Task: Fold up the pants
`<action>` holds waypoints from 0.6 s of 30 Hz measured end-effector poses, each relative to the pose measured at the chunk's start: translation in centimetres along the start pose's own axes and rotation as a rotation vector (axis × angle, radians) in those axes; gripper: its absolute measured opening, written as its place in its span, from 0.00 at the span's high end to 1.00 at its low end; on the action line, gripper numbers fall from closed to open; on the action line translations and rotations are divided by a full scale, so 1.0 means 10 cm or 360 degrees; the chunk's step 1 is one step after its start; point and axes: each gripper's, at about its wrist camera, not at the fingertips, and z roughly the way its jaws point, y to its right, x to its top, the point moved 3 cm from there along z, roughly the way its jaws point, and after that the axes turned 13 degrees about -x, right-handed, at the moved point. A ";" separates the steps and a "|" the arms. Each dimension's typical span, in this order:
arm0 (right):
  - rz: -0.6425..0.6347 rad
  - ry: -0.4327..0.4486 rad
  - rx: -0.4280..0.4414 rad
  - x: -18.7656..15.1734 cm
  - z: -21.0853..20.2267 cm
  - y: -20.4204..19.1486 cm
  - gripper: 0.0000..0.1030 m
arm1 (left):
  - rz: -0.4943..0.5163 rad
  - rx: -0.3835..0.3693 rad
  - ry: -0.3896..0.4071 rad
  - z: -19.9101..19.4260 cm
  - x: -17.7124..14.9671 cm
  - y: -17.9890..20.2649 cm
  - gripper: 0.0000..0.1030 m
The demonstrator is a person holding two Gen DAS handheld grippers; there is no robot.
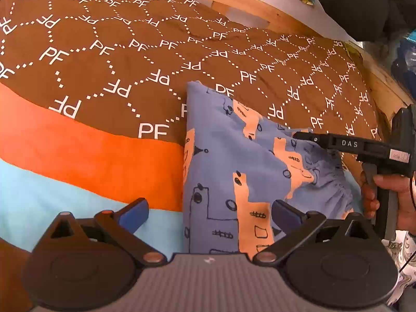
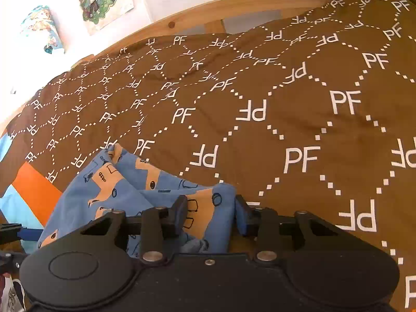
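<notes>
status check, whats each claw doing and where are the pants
Left claw open, low over the pants' near end. Right claw straddling a bunched fold at the waistband, grip unconfirmed. Pants partly folded on brown bedspread. Nothing in the way.

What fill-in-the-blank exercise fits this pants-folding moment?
1. The pants are mostly ___ with tan shapes.
2. They lie on a brown cover printed with the letters ___.
3. The left gripper is ___.
4. The right gripper pinches the ___.
Missing words: blue; PF; open; pants.
</notes>
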 end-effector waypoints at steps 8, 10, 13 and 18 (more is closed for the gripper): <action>-0.0016 0.0070 -0.0020 -0.06 -0.04 0.00 0.89 | -0.0034 0.0015 -0.0038 -0.07 -0.02 0.00 0.22; -0.0046 0.0112 -0.0027 -0.08 -0.06 -0.03 0.91 | -0.0025 0.0009 -0.0049 -0.09 -0.01 0.01 0.34; -0.0082 0.0156 -0.0054 -0.10 -0.07 -0.08 0.92 | -0.0084 -0.0029 -0.0064 -0.10 -0.02 0.03 0.45; -0.0031 0.0167 -0.0019 -0.09 -0.08 -0.03 0.92 | -0.0074 0.0003 -0.0076 -0.08 -0.02 0.08 0.53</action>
